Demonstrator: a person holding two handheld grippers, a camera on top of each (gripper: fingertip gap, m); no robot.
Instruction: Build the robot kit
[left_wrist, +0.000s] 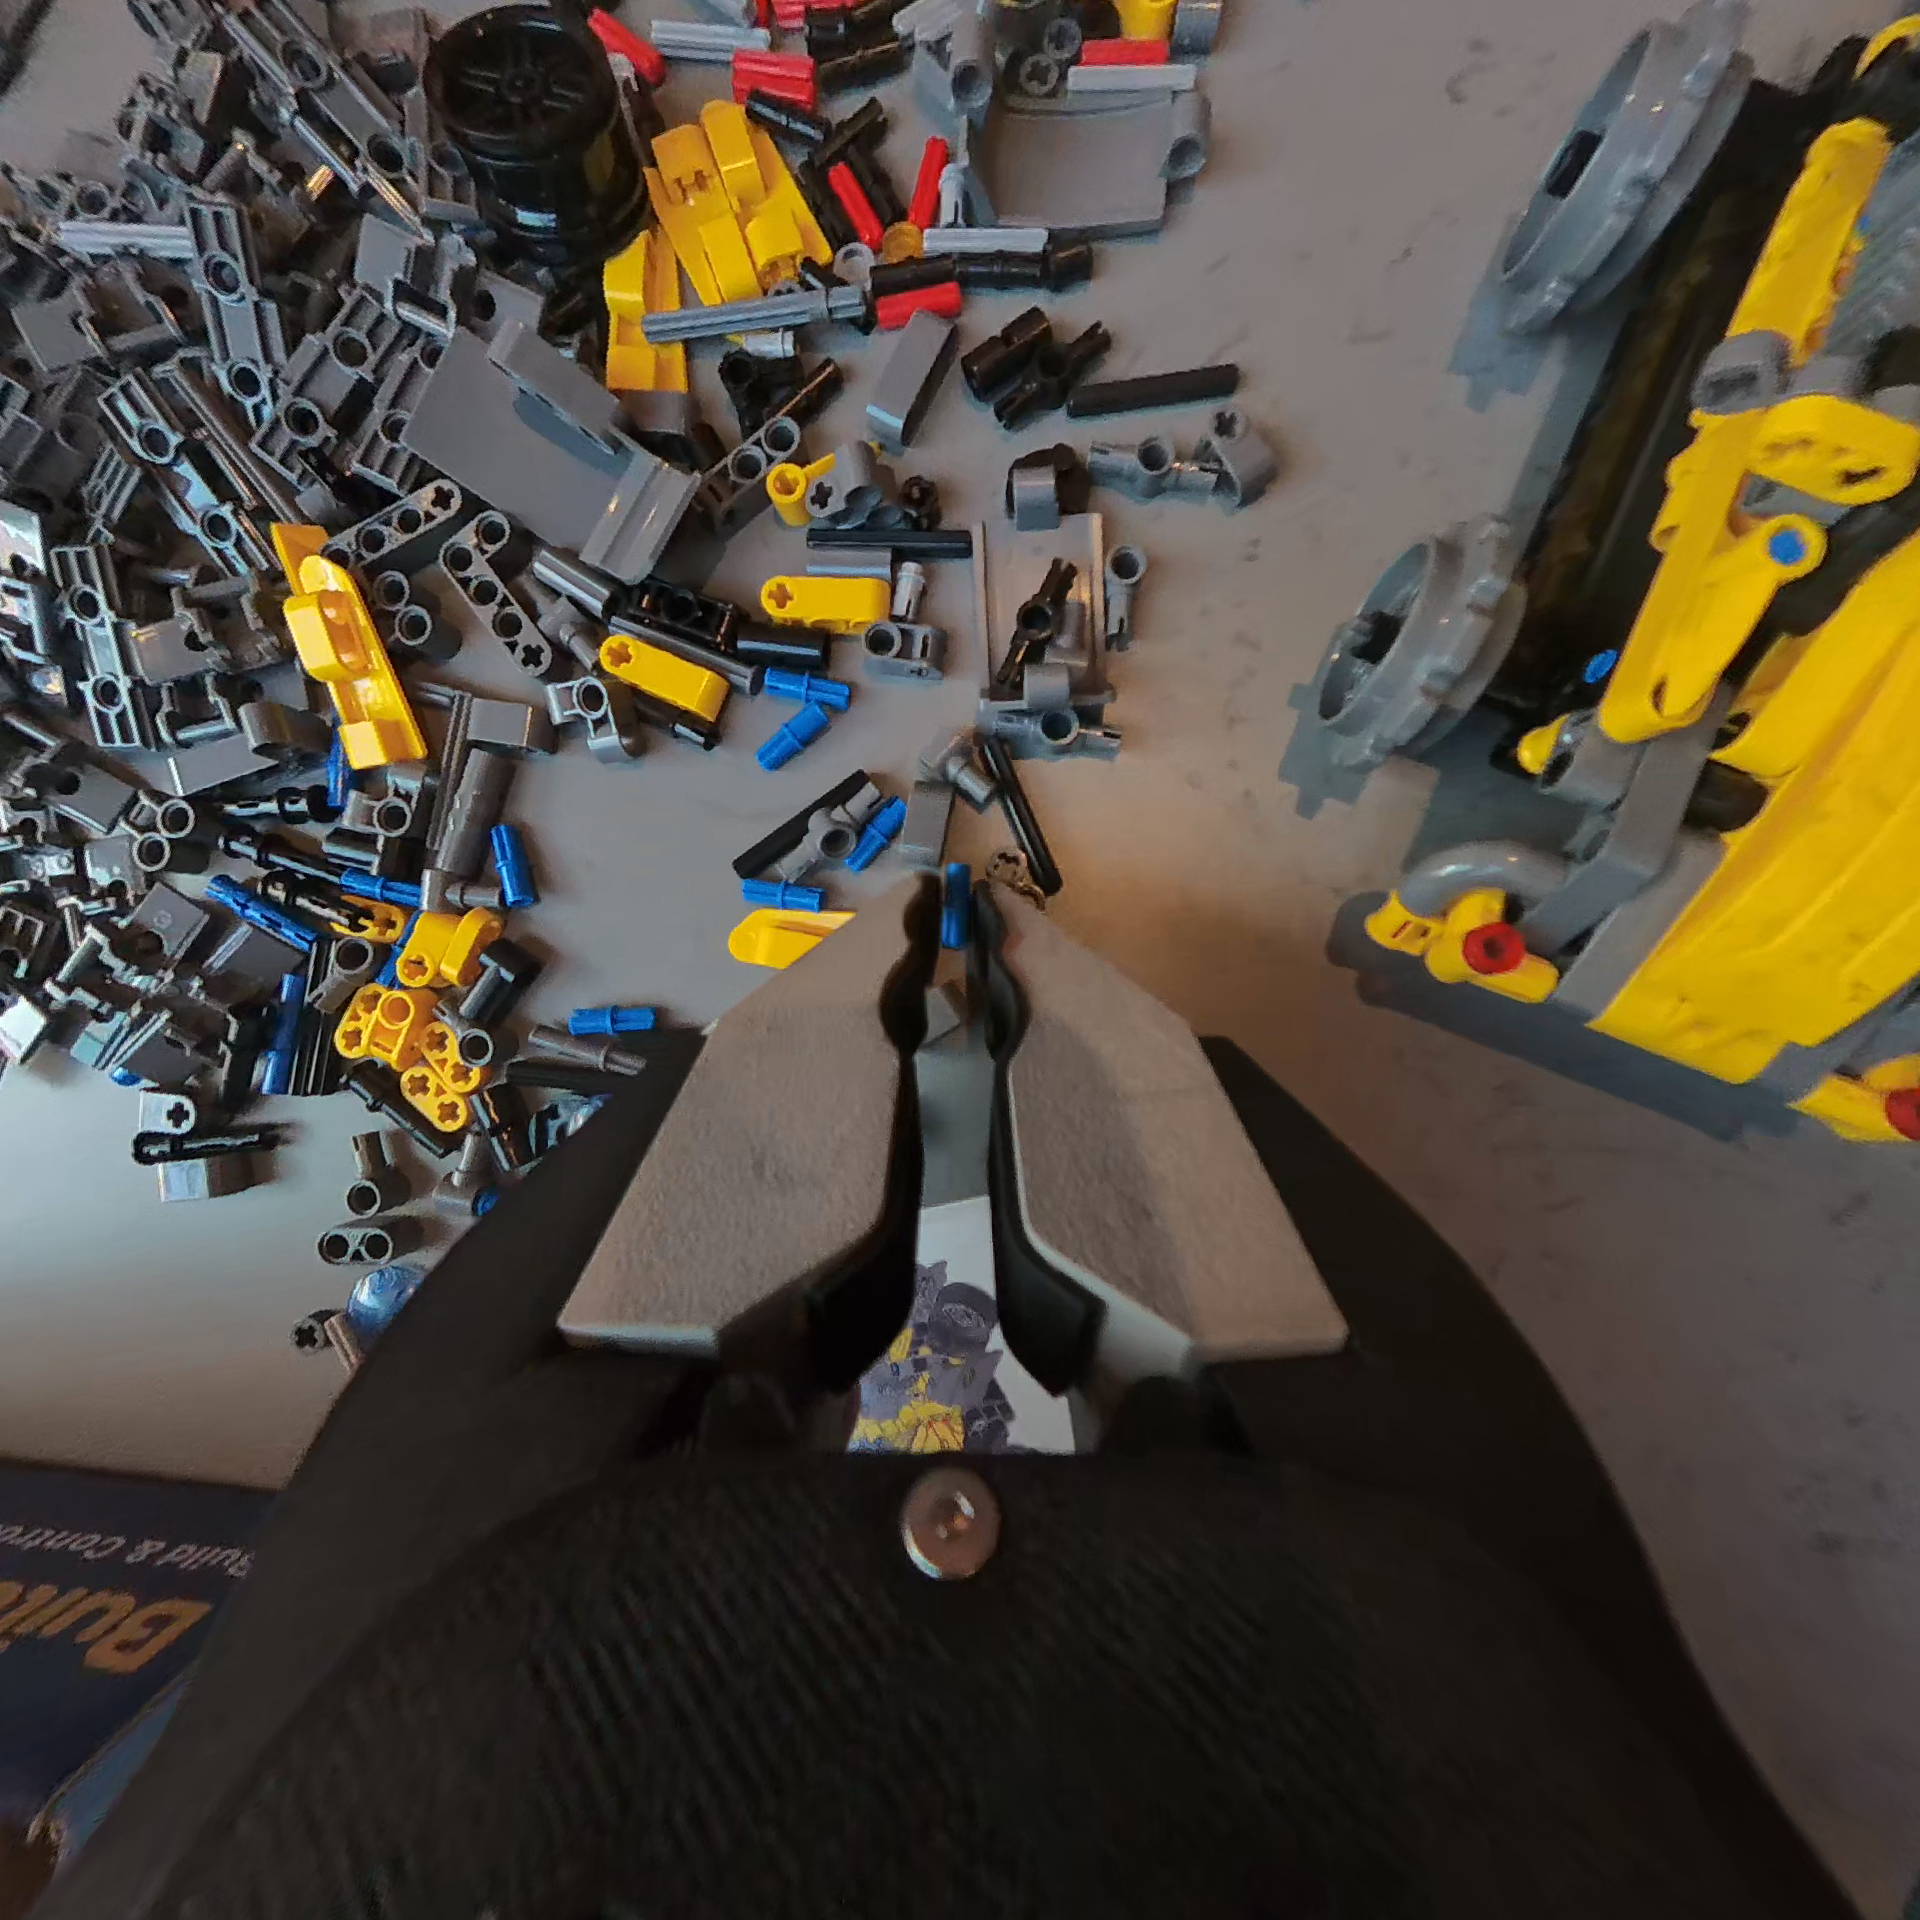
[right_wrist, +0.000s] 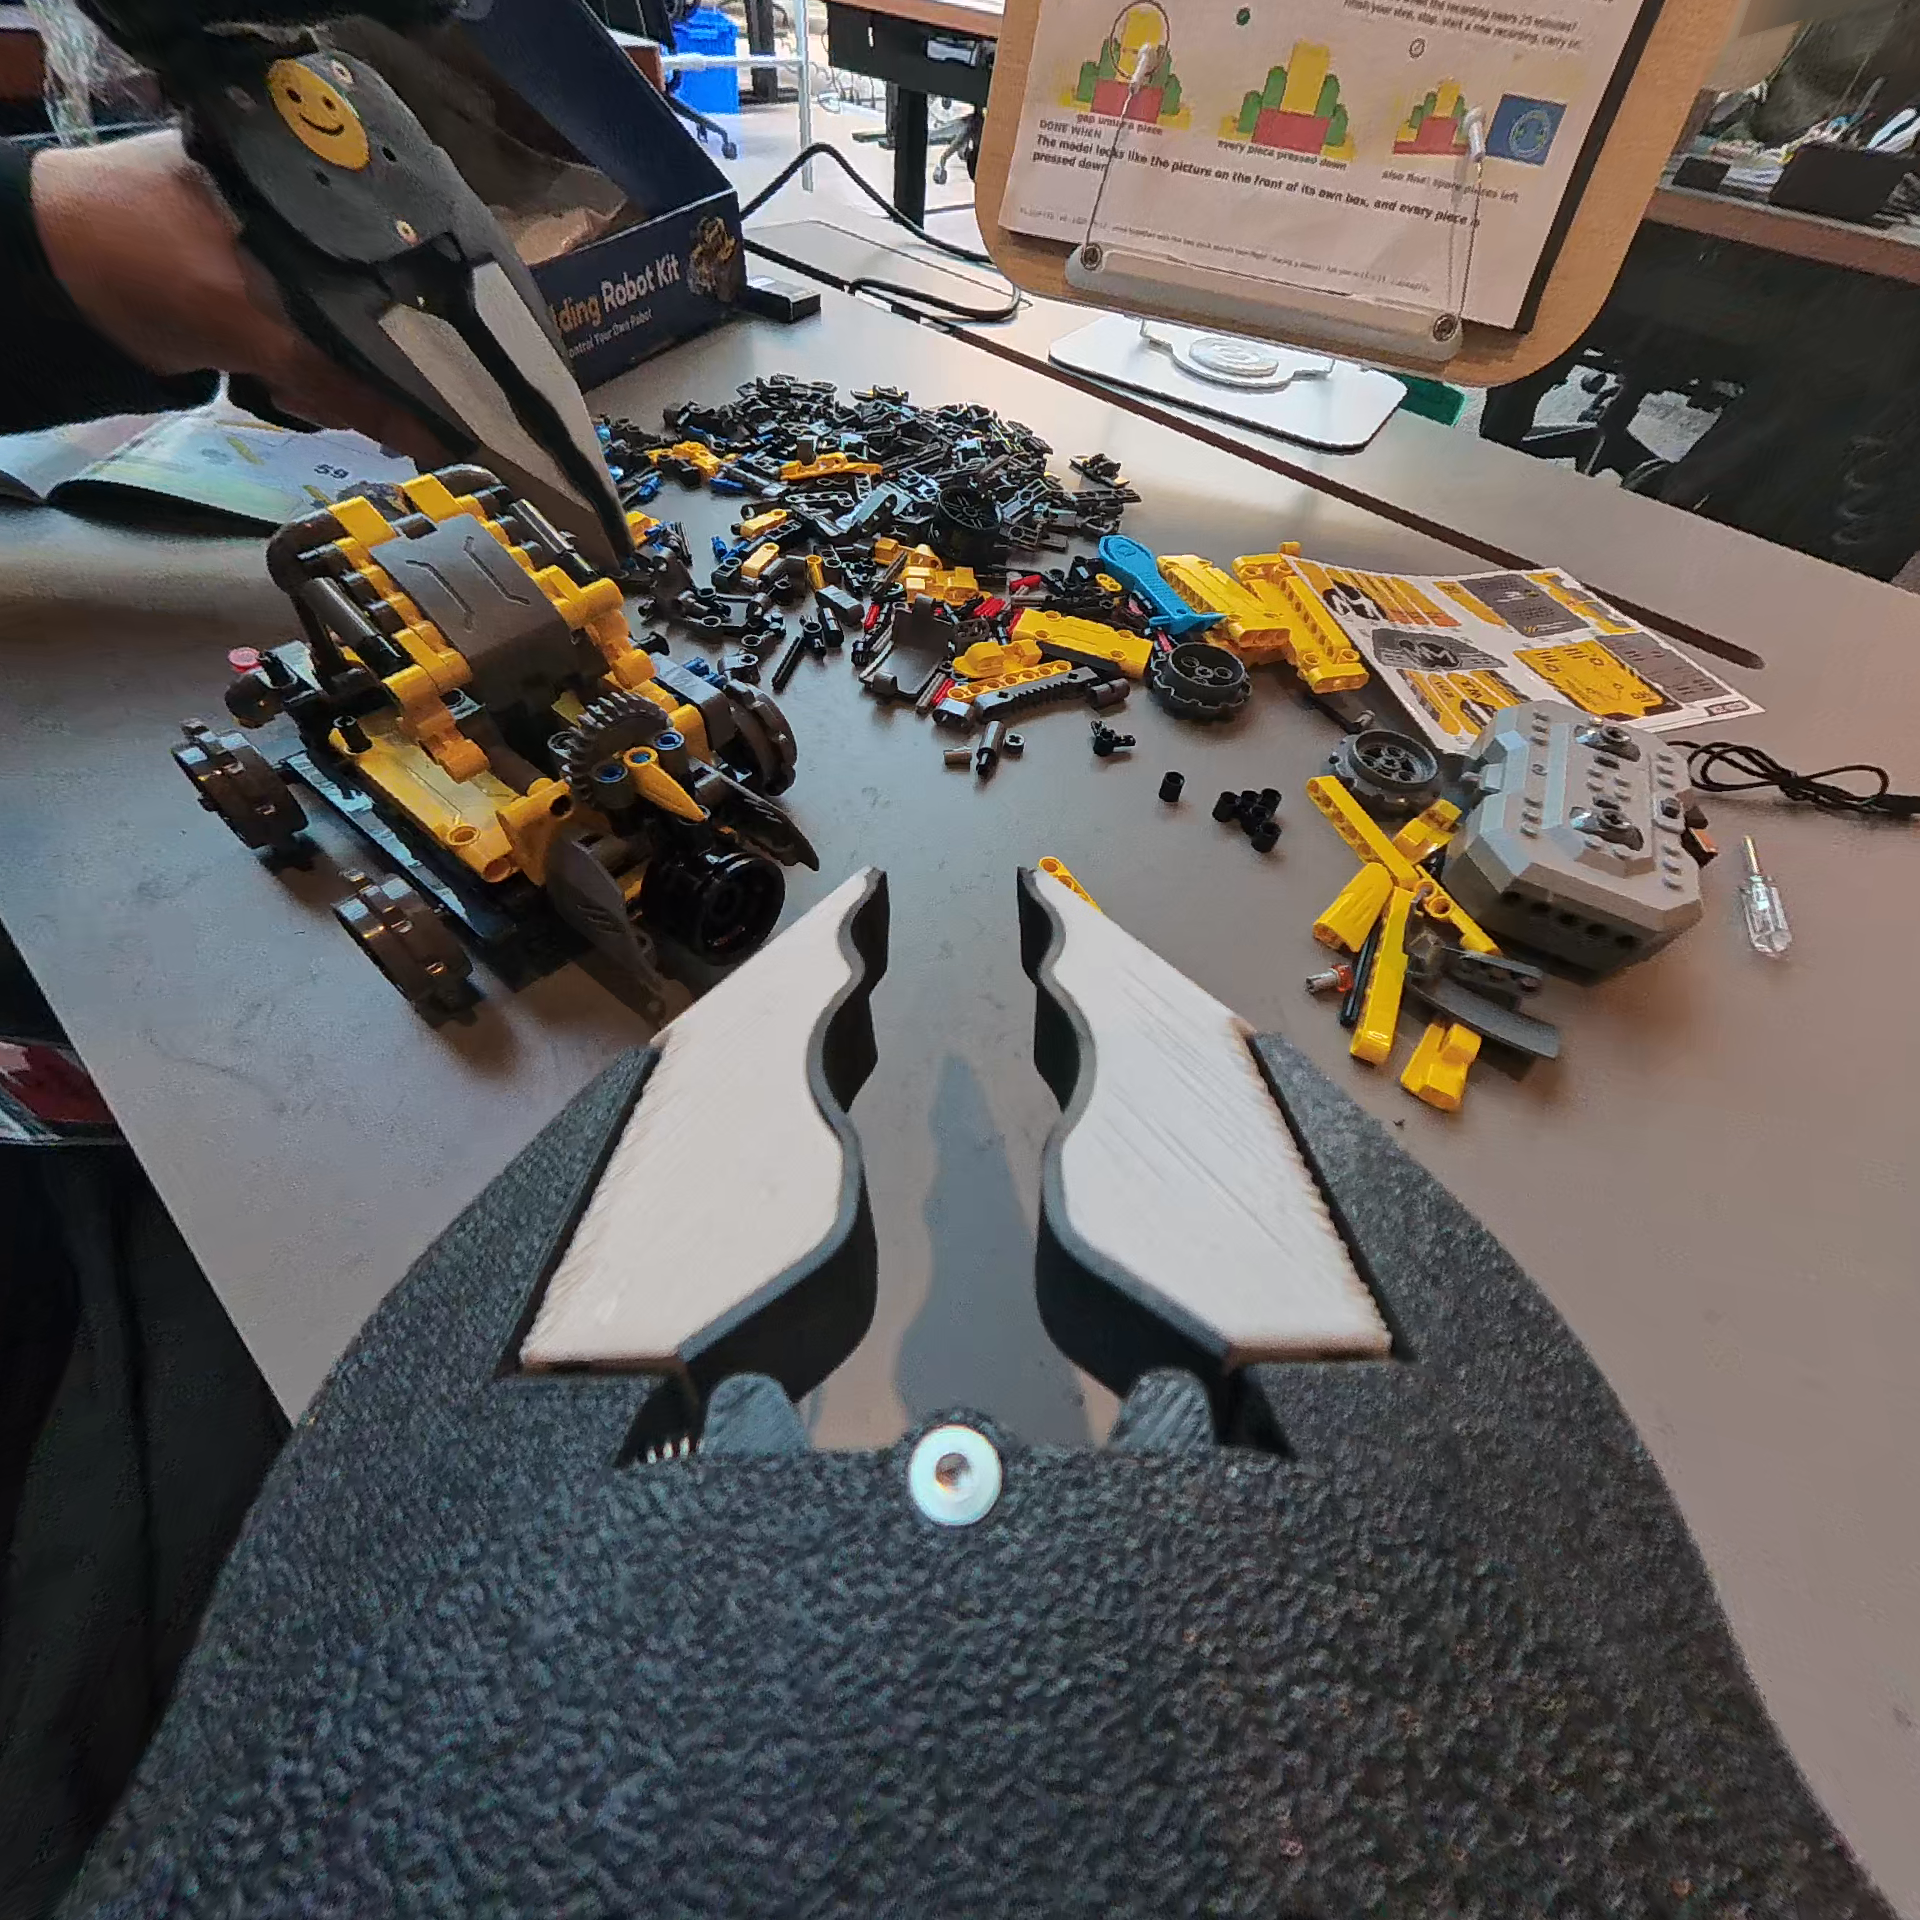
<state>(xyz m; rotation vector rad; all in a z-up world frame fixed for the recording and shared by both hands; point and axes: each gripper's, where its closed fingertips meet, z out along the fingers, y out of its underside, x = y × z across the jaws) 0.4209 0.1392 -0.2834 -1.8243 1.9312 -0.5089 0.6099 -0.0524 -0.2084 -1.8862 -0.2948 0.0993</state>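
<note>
Only your left wrist view shows the left gripper (left_wrist: 956, 914) pinching a blue pin (left_wrist: 954, 906); your right gripper (right_wrist: 954, 883) hovers low, jaws spread, empty.

We see a grey tabletop (right_wrist: 1039, 935) bearing a sprawling heap of loose black, grey, yellow, red and blue plastic building pieces (right_wrist: 883, 540). Left of the heap stands a partly built yellow-and-grey brick vehicle (right_wrist: 468, 707). To the right lie a printed yellow-and-grey sticker sheet (right_wrist: 1507, 634), a chunky grey plastic motor block (right_wrist: 1579, 831) with a black cable, and a small clear-handled screwdriver (right_wrist: 1764, 904). Behind stand a dark blue cardboard kit box (right_wrist: 644, 281) and a propped printed instruction sheet (right_wrist: 1299, 135).
</note>
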